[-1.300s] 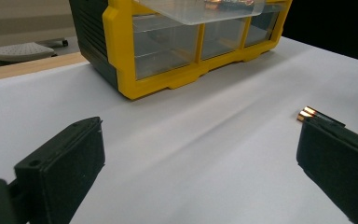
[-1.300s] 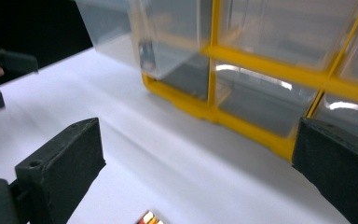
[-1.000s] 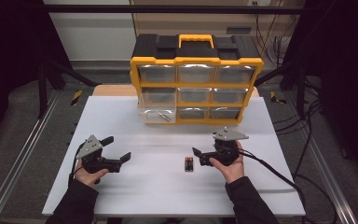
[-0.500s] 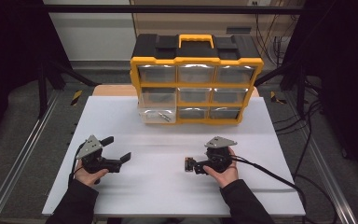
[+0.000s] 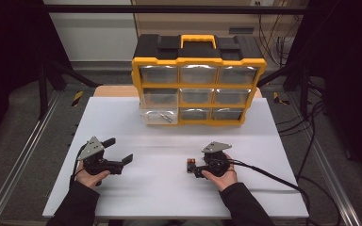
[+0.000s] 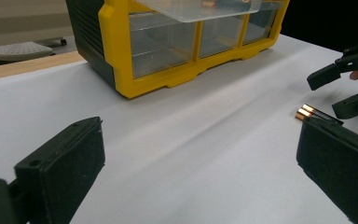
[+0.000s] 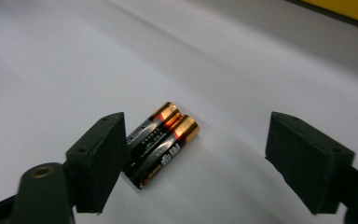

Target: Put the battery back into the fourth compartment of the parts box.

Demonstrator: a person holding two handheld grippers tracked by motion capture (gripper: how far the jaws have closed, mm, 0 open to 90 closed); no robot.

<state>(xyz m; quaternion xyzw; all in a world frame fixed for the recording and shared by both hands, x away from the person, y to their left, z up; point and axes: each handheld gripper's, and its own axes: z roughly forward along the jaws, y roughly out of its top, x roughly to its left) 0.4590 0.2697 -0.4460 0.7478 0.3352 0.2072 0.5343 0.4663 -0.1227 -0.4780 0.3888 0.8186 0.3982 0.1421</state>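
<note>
Your right gripper (image 5: 192, 168) sits low over the white table (image 5: 169, 188) at front right, held in your right hand (image 5: 221, 172). Its jaws are spread wide and grasp nothing. In the right gripper view (image 7: 191, 163), two batteries (image 7: 161, 142) lie side by side and touching on the table between the jaws. They are close against one jaw and well clear of the other, with their copper-coloured ends pointing away from the camera. In the high view, the batteries (image 5: 190, 165) lie just off the gripper's tip.

Your left gripper (image 5: 119, 153) rests at front left in your left hand (image 5: 90, 176). Its jaws are also spread wide and empty, and they point toward the right gripper. In the left gripper view (image 6: 200, 172), the batteries (image 6: 313, 113) lie beyond one jaw, just beside the right gripper (image 6: 342, 91).

A yellow-and-black organiser (image 5: 198, 80) with clear drawers stands at the back of the table. Its two lower left drawers (image 5: 159, 108) stand pulled out. The bottom drawer holds a small item too indistinct to identify.
</note>
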